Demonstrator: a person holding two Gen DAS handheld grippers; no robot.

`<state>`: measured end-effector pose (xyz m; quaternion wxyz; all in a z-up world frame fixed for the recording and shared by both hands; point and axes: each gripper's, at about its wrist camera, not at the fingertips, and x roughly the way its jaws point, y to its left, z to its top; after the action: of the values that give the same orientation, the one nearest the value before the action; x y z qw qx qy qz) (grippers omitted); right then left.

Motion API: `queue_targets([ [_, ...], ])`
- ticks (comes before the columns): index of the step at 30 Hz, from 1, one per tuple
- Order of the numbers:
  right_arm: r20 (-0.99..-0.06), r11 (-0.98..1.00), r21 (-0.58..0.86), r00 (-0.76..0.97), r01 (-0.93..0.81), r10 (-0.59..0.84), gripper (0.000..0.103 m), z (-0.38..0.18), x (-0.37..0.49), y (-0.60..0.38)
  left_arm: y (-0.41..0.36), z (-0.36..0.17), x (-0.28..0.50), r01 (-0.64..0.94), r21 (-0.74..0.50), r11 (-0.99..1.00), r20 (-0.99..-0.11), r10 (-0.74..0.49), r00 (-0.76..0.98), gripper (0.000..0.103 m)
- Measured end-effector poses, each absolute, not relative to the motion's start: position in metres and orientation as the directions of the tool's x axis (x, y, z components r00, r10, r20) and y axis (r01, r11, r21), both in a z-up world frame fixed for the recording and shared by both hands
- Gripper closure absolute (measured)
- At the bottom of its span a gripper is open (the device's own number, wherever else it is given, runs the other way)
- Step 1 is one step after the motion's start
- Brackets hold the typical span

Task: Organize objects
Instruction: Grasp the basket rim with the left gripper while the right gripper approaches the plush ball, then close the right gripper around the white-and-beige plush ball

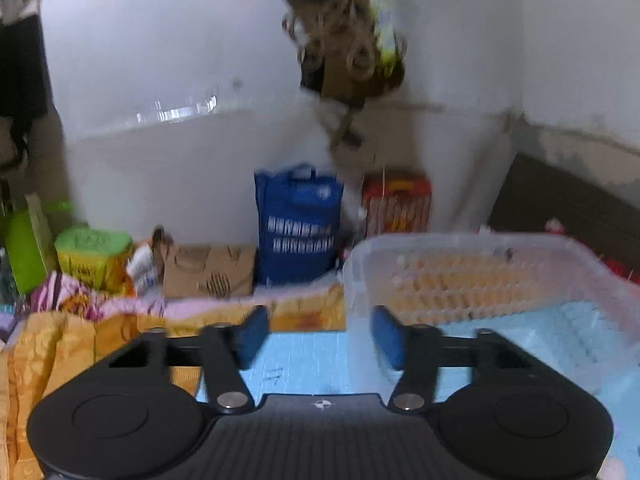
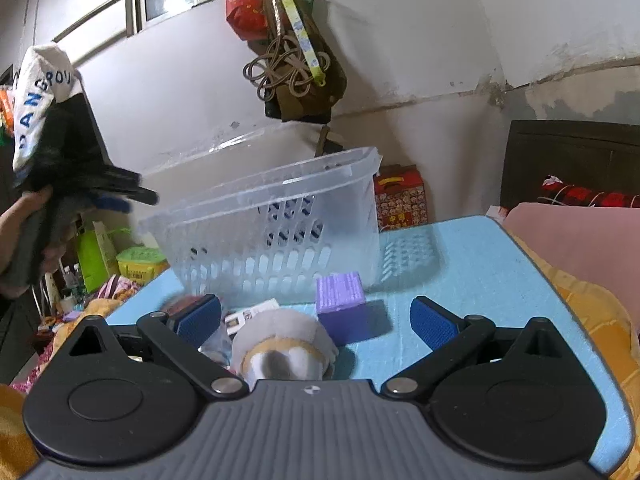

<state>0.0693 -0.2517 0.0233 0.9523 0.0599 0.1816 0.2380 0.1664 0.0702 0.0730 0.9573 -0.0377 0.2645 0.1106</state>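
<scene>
A clear plastic basket [image 2: 276, 216] stands tilted on the blue mat [image 2: 472, 264], its left end raised. In the left wrist view the basket's corner [image 1: 480, 272] lies just ahead and right of my left gripper [image 1: 318, 338], which is open; its right pad sits at the basket's near wall. The left gripper also shows in the right wrist view [image 2: 112, 196], beside the raised end. My right gripper [image 2: 316, 320] is open and empty. Between its fingers lie a grey plush toy [image 2: 284, 344] and a purple block [image 2: 342, 300]. A small card [image 2: 250, 316] lies beside the plush.
A blue bag [image 1: 298, 224], a cardboard box [image 1: 208, 270], a red box [image 1: 396, 204] and a green-lidded tub [image 1: 94, 256] stand along the wall. Bags and cords [image 2: 288, 48] hang above. Orange bedding [image 1: 60, 344] borders the mat; a pink cushion [image 2: 580, 240] lies right.
</scene>
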Motion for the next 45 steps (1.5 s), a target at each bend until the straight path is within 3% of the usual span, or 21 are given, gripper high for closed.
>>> queue_targets([
  [7,-0.320,0.875,0.212,0.815,-0.435,0.482,0.000,0.021,0.069,-0.249,0.060,0.073,0.183,-0.217,0.044,0.975,-0.535,0.206,0.820,0.057],
  [12,-0.321,0.872,0.206,0.811,-0.445,0.489,0.000,0.020,0.068,-0.247,0.062,0.066,0.187,-0.192,0.008,0.981,-0.563,0.163,0.810,0.059],
  [14,-0.323,0.873,0.202,0.811,-0.445,0.488,0.000,0.020,0.068,-0.246,0.063,0.064,0.188,-0.194,0.008,0.981,-0.570,0.163,0.806,0.074],
  [16,-0.323,0.876,0.194,0.814,-0.442,0.483,0.000,0.019,0.068,-0.245,0.063,0.063,0.188,-0.178,-0.015,0.984,-0.576,0.137,0.806,0.083],
  [27,-0.330,0.876,0.182,0.812,-0.446,0.482,0.002,0.016,0.064,-0.244,0.048,0.057,0.187,-0.181,0.077,0.980,-0.555,0.193,0.809,0.082],
  [32,-0.340,0.886,0.152,0.819,-0.438,0.463,0.007,0.018,0.063,-0.244,0.049,0.056,0.184,-0.188,0.057,0.981,-0.534,0.189,0.824,0.083],
  [45,-0.344,0.887,0.141,0.818,-0.440,0.460,0.007,0.017,0.060,-0.236,0.057,0.061,0.184,-0.153,0.002,0.988,-0.552,0.128,0.824,0.083],
])
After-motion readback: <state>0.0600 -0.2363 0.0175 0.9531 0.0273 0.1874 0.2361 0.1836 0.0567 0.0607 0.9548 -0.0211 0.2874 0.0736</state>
